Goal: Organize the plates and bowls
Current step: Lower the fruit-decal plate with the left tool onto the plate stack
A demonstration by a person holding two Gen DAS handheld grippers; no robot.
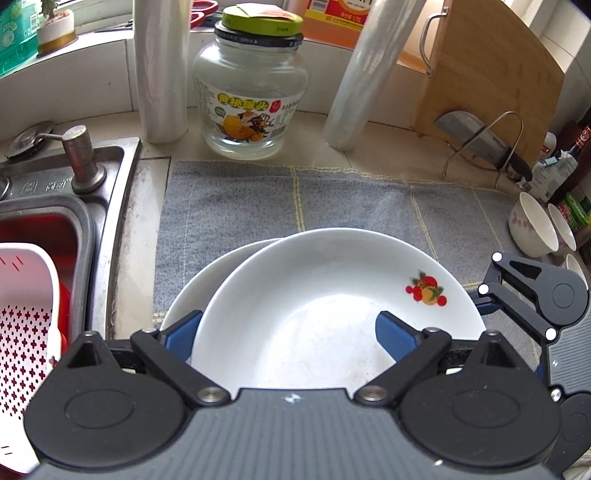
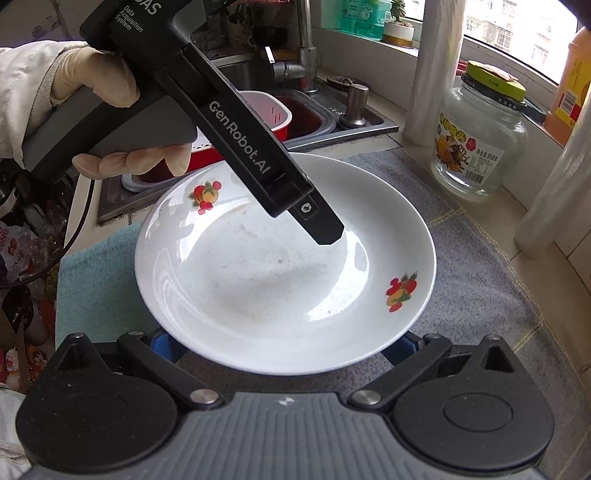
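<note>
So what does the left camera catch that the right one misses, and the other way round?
Only the left wrist view shows a second plate under the top one, the small bowls, the cleaver and the cutting board. Only the right wrist view shows the gloved hand gripping the left gripper, the tap and a teal cloth. Both show the fruit-printed plate, glass jar and grey mat.

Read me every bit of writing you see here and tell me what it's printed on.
"GenRobot.AI": left gripper, along its body.
"Data Acquisition System": same gripper, near the handle.
"OPEN": black rim of the jar lid.
"950": jar label; its Chinese characters are too blurred to read.
Orange bottle: print too small.
</note>
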